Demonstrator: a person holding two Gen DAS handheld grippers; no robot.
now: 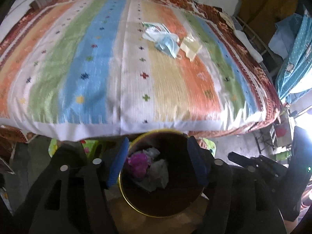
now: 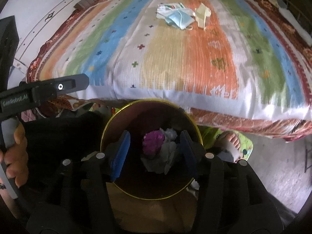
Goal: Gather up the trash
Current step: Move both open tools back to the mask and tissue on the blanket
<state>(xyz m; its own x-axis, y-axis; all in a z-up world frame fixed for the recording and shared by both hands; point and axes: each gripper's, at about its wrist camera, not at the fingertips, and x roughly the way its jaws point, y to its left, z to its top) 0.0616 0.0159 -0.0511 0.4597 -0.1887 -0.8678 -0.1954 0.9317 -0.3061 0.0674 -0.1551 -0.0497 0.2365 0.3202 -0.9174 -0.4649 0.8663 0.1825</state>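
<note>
I hold both tongs over the bin [image 1: 161, 204], which stands at the foot of the bed [image 1: 97, 58]. My left tongs [image 1: 157, 161] are apart and hold nothing. My right tongs [image 2: 154, 154] are also apart and hold nothing. Inside the bin lie a purple wad [image 2: 151, 141] and grey crumpled paper [image 2: 167, 154]. On the bed, well beyond the bin, lie a blue face mask [image 2: 178, 18] and, just right of it, a pale yellow wrapper [image 2: 202, 14].

Pretty dim and soft overall, motion smear across the bedspread [image 1: 136, 58], fisheye-bent edges, blown-out glare far right in the left wrist view
</note>
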